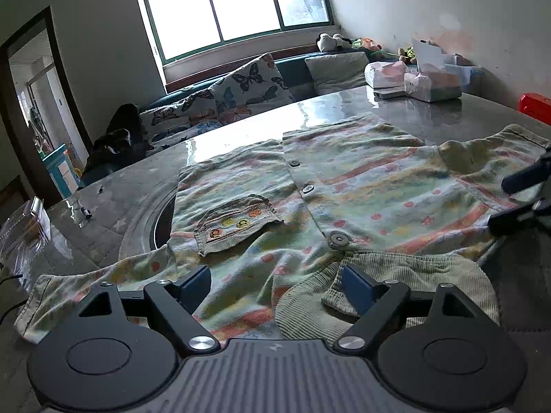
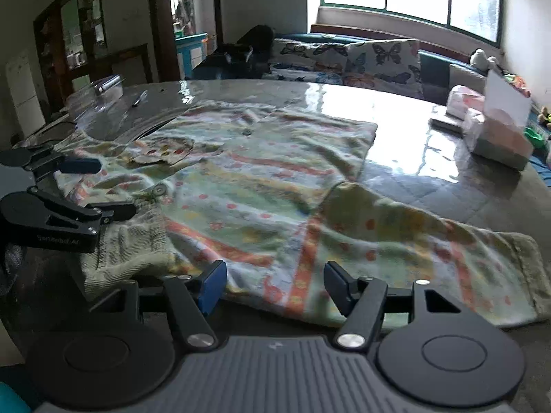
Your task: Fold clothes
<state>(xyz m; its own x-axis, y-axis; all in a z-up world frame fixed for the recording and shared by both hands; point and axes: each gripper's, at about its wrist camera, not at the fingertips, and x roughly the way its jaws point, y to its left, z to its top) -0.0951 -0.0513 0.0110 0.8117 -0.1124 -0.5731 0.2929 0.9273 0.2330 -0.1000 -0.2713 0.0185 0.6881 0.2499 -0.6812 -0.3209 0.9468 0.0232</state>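
Note:
A small pastel patterned cardigan (image 1: pixel 344 186) with buttons, a chest pocket (image 1: pixel 237 223) and a ribbed collar (image 1: pixel 406 275) lies flat and spread on the glossy table (image 1: pixel 396 110). It also shows in the right wrist view (image 2: pixel 268 186). My left gripper (image 1: pixel 275 289) is open, its jaws straddling the neckline beside the collar. My right gripper (image 2: pixel 273 285) is open at the shoulder, where the right sleeve (image 2: pixel 447 241) starts. The left gripper shows in the right wrist view (image 2: pixel 100 186), and the right gripper's fingers (image 1: pixel 520 189) in the left wrist view.
Tissue packs and boxes (image 1: pixel 423 79) stand at the table's far right corner. A clear plastic box (image 1: pixel 24 230) and a pen (image 1: pixel 86 211) lie at its left. A round inset (image 1: pixel 162 220) in the table lies partly under the cardigan. A cushioned bench (image 1: pixel 241 89) runs behind.

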